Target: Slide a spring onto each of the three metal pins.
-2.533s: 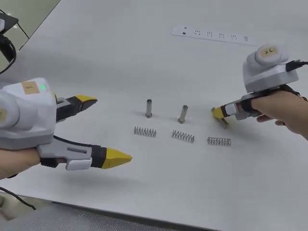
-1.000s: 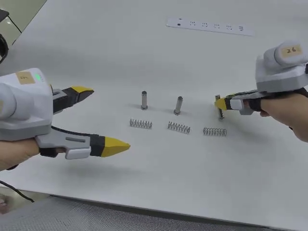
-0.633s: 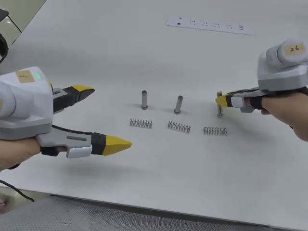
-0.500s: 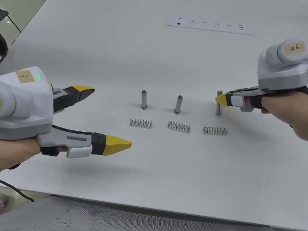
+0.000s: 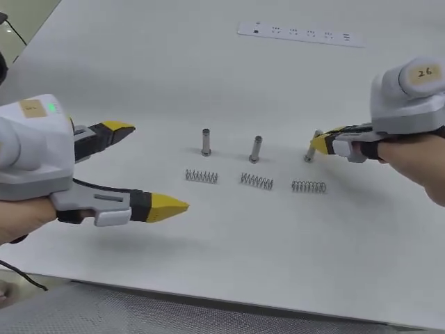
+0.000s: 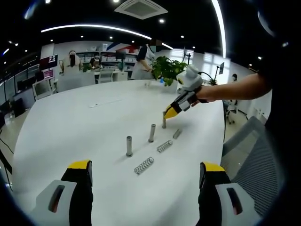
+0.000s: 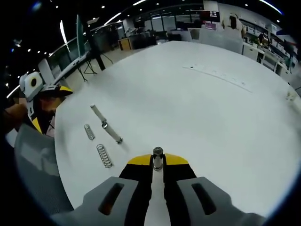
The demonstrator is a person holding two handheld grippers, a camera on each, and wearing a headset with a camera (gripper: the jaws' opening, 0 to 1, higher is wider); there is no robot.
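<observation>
Pin [image 5: 308, 156] clamped in right gripper [image 5: 316, 144] tipped off upright moments earlier; left gripper [image 5: 159, 166] gaped empty, springs [image 5: 256, 181] lay unthreaded toward near edge of desk [image 5: 208, 69].

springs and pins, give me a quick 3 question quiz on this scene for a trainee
1. How many springs lie flat on the table?
2. The right gripper is shut on: A) a spring, B) the right-hand pin, C) nothing.
3. True or false: the left gripper is open and holds nothing.

Key: 1) three; 2) B; 3) true.
</observation>
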